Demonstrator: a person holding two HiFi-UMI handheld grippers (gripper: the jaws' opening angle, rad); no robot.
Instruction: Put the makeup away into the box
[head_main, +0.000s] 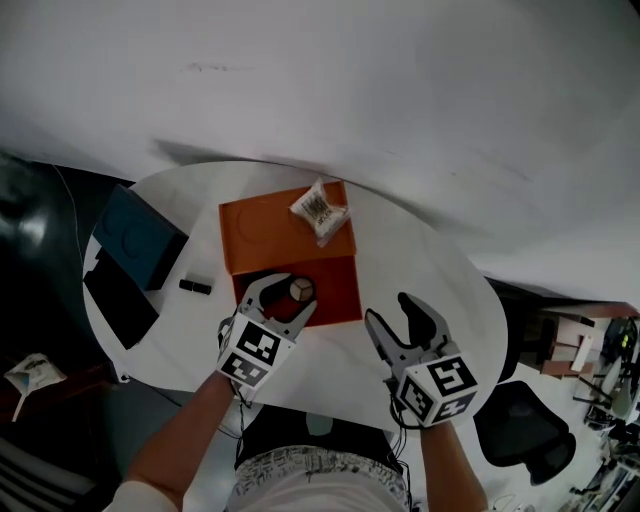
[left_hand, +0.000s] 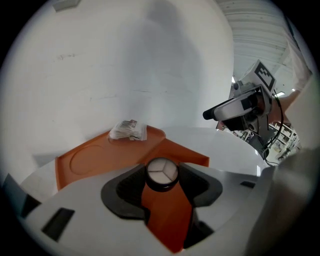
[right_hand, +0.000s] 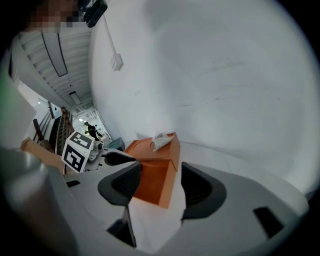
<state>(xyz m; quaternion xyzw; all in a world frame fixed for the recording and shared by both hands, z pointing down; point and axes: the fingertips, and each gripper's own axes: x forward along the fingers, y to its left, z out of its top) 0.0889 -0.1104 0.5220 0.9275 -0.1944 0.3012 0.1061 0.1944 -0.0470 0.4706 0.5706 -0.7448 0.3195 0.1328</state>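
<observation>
I have the round makeup pot (left_hand: 161, 172) gripped between the fingers of my left gripper (head_main: 288, 297), over the tray of the open orange box (head_main: 340, 290) near the desk's (head_main: 430, 270) front edge. The box's lid (head_main: 262, 235) lies flat behind the tray, with a wrapped packet (head_main: 320, 210) at its far right corner. My right gripper (head_main: 390, 312) is just right of the box, fingers apart and empty.

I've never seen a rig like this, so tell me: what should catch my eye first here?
The bright orange box, open in the middle of the white table, stands out most, with a crinkled packet on its flipped-back lid. Next comes the left gripper, its jaws shut on a small round compact over the box, while the right gripper hangs open and empty beside it.
</observation>
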